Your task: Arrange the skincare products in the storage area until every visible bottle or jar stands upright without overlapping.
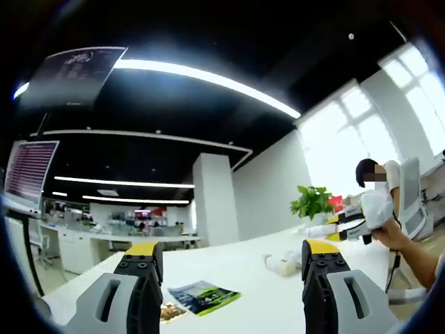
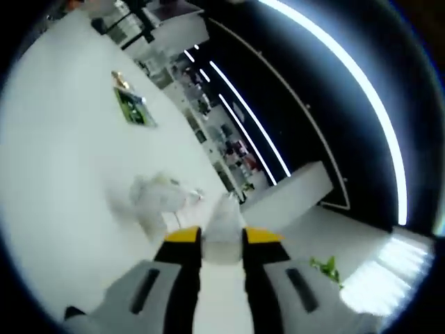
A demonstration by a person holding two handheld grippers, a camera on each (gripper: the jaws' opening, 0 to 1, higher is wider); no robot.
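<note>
The white table spreads wide under both views, with a leaflet near its close edge. In the right gripper view, a pale cluster of products lies blurred on the table just past the jaws. The right gripper is closed on a white bottle, its top poking up between the yellow tips. The left gripper hangs wide open and empty; beyond it a small jar lies tipped on the table. The step looks like placing the held bottle: lower it level onto bare table beside the cluster, base flat, then release slowly so it doesn't topple.
</note>
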